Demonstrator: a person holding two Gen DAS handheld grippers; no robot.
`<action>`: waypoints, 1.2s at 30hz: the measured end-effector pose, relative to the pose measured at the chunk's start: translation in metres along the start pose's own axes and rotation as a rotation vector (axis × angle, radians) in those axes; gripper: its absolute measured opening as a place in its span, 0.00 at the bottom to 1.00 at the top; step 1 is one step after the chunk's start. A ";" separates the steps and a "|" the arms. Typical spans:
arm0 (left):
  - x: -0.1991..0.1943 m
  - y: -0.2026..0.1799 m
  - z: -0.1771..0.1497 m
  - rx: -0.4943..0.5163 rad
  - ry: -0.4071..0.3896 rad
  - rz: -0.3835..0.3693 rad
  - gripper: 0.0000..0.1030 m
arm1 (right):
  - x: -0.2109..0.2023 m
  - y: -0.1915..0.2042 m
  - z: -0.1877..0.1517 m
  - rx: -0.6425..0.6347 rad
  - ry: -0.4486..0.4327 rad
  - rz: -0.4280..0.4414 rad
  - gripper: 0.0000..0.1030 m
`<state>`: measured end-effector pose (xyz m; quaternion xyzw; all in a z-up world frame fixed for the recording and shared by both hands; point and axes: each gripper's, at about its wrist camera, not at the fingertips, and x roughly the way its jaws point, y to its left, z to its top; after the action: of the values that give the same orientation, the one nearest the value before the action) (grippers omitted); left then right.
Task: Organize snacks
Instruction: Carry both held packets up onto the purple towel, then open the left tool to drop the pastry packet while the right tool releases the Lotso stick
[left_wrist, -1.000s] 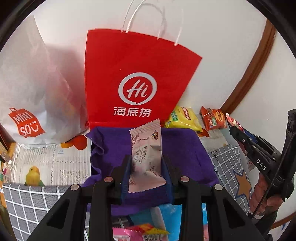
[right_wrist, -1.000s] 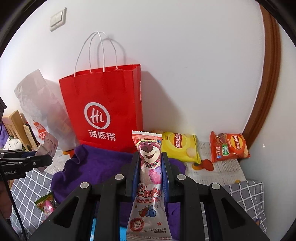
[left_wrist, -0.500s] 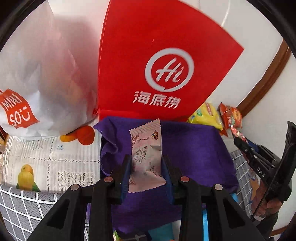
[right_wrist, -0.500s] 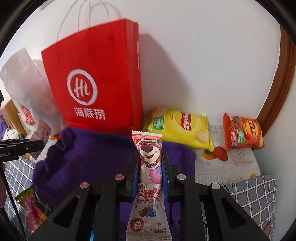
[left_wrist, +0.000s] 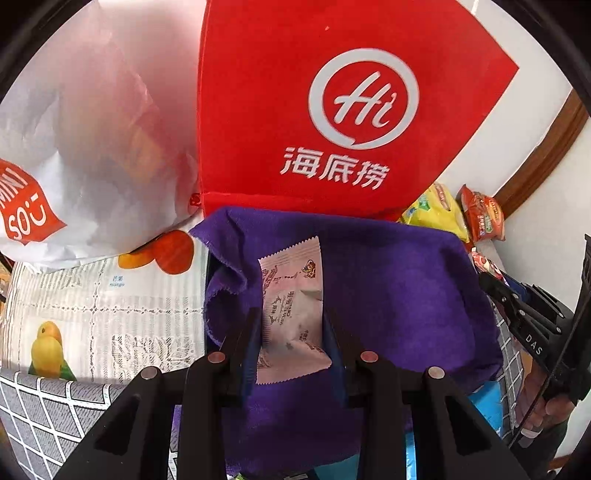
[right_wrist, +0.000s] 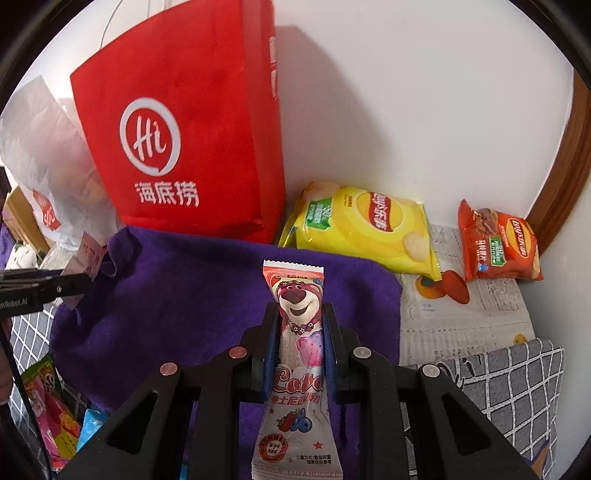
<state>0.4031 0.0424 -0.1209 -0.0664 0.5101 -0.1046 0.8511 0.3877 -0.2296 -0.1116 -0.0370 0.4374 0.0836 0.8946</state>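
My left gripper (left_wrist: 291, 332) is shut on a pale pink snack packet (left_wrist: 291, 295), held above the left part of a purple cloth (left_wrist: 388, 295). My right gripper (right_wrist: 300, 332) is shut on a tall packet with a pink bear (right_wrist: 300, 317), held over the right part of the purple cloth (right_wrist: 184, 295). In the right wrist view the left gripper (right_wrist: 79, 280) with its pale packet (right_wrist: 86, 258) shows at the left edge. In the left wrist view the right gripper's body (left_wrist: 528, 321) shows at the right edge.
A red paper bag (right_wrist: 184, 129) stands against the wall behind the cloth, with a white plastic bag (left_wrist: 85, 147) to its left. A yellow chip bag (right_wrist: 362, 229) and an orange chip bag (right_wrist: 495, 243) lie at the right. More packets (right_wrist: 51, 417) lie at lower left.
Both grippers have sunk and moved in toward the purple cloth and the red bag, which now look larger. Each still holds its packet.
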 end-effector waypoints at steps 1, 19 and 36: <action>0.002 0.001 0.000 -0.002 0.012 0.008 0.30 | 0.002 0.002 -0.001 -0.006 0.004 -0.001 0.21; 0.017 -0.003 -0.007 0.012 0.087 0.030 0.30 | 0.017 0.007 -0.005 -0.026 0.074 0.021 0.22; 0.022 -0.014 -0.005 0.023 0.101 0.016 0.32 | 0.021 0.007 -0.006 -0.029 0.091 0.023 0.23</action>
<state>0.4074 0.0236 -0.1389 -0.0470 0.5519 -0.1068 0.8257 0.3944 -0.2212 -0.1317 -0.0487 0.4766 0.0986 0.8722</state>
